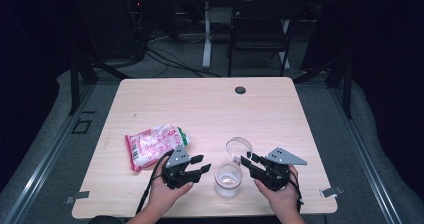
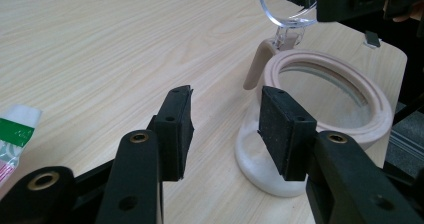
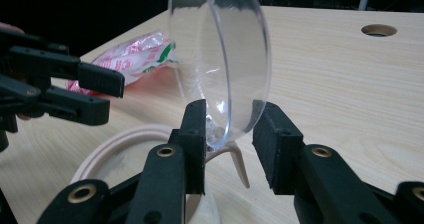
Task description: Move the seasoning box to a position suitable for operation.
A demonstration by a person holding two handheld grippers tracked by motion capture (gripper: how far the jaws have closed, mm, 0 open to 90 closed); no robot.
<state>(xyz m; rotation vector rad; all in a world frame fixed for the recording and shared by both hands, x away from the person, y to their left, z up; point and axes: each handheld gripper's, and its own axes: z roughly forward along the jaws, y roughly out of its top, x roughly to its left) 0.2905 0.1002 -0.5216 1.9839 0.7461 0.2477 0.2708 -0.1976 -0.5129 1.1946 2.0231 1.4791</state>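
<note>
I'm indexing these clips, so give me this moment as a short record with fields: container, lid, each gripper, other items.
container: clear jar with beige rim, upright on the table
lid: clear lid hinged open, standing up
left gripper: open, beside the jar, apart from it
right gripper: open, jaws either side of the lid edge
other items: red and white packet lying left of the jar

- The bench is pale wood, smooth and matt.
- The lid is clear, shiny plastic.
- The jar looks see-through, with a matt tan rim.
- The bag is shiny, crinkly plastic.
- The fingers are matt black.
</note>
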